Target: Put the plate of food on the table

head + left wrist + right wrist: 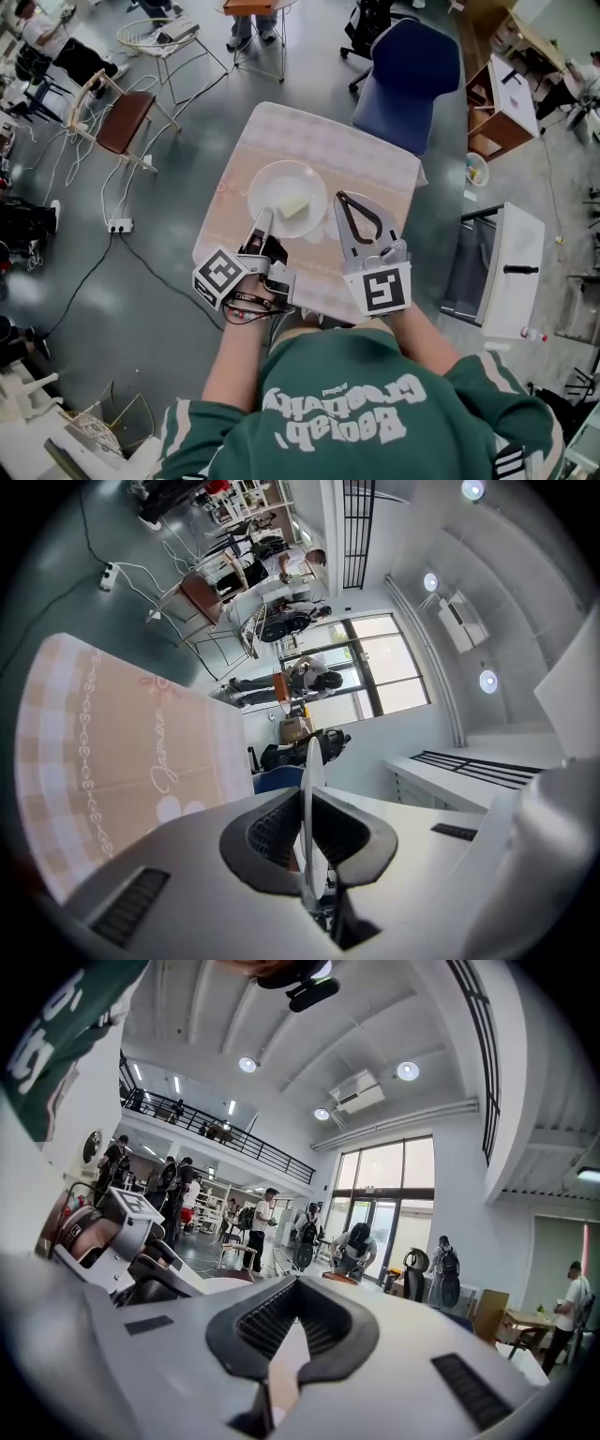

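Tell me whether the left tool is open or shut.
Shut on the plate: in the left gripper view the left tool pinches the plate's thin white rim, seen edge-on between its pads.

Bright, even daylight; heavy fisheye warping, dark vignetted corners.

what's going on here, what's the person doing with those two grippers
A person in a green top stands at a small table covered with a pink checked cloth, holding a gripper in each hand. The left gripper is clamped on the near rim of a white plate carrying a pale piece of food, over the middle of the table. Whether the plate rests on the cloth is unclear. The right gripper is shut and empty beside the plate.
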Demonstrator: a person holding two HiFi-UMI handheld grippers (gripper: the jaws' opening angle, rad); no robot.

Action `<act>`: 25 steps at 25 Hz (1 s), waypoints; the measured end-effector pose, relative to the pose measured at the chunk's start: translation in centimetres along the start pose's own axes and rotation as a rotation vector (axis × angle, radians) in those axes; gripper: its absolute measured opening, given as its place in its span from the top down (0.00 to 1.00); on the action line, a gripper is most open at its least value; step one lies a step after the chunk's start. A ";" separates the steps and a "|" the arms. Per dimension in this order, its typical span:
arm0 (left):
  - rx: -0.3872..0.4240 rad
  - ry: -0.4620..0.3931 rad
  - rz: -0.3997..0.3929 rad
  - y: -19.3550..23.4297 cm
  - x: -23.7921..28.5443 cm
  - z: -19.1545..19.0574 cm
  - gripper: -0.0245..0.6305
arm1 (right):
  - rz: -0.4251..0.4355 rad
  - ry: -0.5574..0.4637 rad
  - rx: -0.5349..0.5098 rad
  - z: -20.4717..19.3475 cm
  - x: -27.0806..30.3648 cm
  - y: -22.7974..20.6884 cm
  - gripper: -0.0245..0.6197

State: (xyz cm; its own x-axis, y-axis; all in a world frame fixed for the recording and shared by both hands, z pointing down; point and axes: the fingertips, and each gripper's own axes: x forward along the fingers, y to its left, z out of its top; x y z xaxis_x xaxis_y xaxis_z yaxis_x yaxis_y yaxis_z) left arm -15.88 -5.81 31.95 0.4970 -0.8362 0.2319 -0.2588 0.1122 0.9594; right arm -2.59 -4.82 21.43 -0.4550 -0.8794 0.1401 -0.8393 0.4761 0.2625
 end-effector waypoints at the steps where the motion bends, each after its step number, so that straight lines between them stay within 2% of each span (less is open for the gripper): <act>1: -0.001 0.004 0.000 0.1 0.3 0.2 0.92 | -0.002 0.004 0.003 -0.1 0.3 -0.1 0.94; 15: -0.010 0.046 0.016 1.7 4.4 3.1 0.92 | -0.018 0.051 0.007 -1.9 5.1 -0.9 0.94; 25: -0.021 0.089 0.025 3.1 5.8 3.1 0.92 | -0.044 0.093 0.022 -3.5 5.8 -1.0 0.94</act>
State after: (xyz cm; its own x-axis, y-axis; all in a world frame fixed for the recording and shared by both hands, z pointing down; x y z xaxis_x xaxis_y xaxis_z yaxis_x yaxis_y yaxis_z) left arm -16.33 -12.00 35.76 0.5628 -0.7817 0.2687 -0.2554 0.1447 0.9560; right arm -3.34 -10.43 25.37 -0.3888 -0.8952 0.2177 -0.8646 0.4361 0.2495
